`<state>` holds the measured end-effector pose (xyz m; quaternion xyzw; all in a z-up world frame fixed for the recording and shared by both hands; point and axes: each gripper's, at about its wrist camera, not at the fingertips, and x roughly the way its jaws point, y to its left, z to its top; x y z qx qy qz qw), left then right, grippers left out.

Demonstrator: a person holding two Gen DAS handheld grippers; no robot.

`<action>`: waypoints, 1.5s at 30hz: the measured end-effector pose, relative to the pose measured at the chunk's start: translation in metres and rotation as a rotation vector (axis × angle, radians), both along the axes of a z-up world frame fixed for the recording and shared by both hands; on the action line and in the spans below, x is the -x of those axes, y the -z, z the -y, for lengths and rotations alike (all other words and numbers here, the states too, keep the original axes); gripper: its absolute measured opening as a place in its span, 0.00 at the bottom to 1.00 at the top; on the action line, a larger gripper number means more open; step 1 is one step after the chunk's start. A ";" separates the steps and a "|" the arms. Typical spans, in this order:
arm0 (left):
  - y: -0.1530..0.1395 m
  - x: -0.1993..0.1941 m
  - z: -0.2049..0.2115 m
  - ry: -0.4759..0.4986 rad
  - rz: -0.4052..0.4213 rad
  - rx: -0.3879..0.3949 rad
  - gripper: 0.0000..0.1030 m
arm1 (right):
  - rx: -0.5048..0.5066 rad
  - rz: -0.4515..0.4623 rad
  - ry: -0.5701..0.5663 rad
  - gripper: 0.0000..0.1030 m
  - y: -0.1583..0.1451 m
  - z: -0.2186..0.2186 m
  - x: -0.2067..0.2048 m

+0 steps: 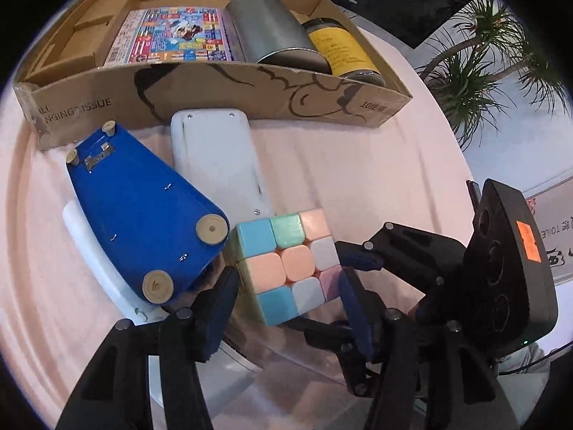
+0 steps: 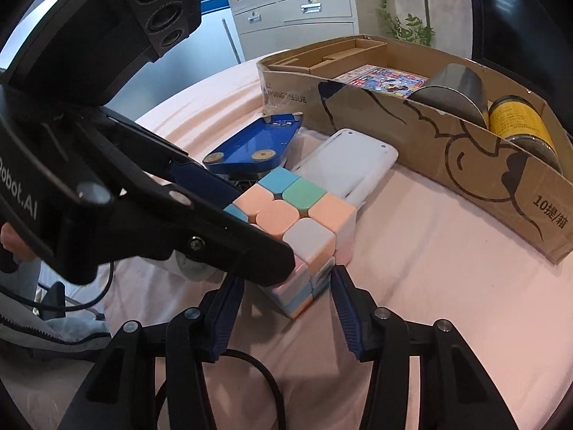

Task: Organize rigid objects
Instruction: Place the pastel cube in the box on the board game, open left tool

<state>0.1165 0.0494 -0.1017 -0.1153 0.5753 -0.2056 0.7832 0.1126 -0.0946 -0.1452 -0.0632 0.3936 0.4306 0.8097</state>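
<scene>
A pastel puzzle cube sits on the pink tablecloth, also in the right wrist view. My left gripper is shut on the cube, its pads against two opposite sides. My right gripper is open around the cube's near corner from the other side; it shows in the left wrist view. A blue flat-based object lies upside down on a white tray beside the cube. A white oblong case lies behind the cube.
A low cardboard box stands at the back; it holds a colourful game box, a metal tin and a yellow-labelled jar. Its left compartments are bare. Potted plants stand beyond the table at right.
</scene>
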 end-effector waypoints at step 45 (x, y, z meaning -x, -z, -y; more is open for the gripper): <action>-0.062 -0.062 -0.115 -0.240 0.281 -0.014 0.61 | -0.140 -0.006 0.123 0.84 -0.084 -0.046 -0.127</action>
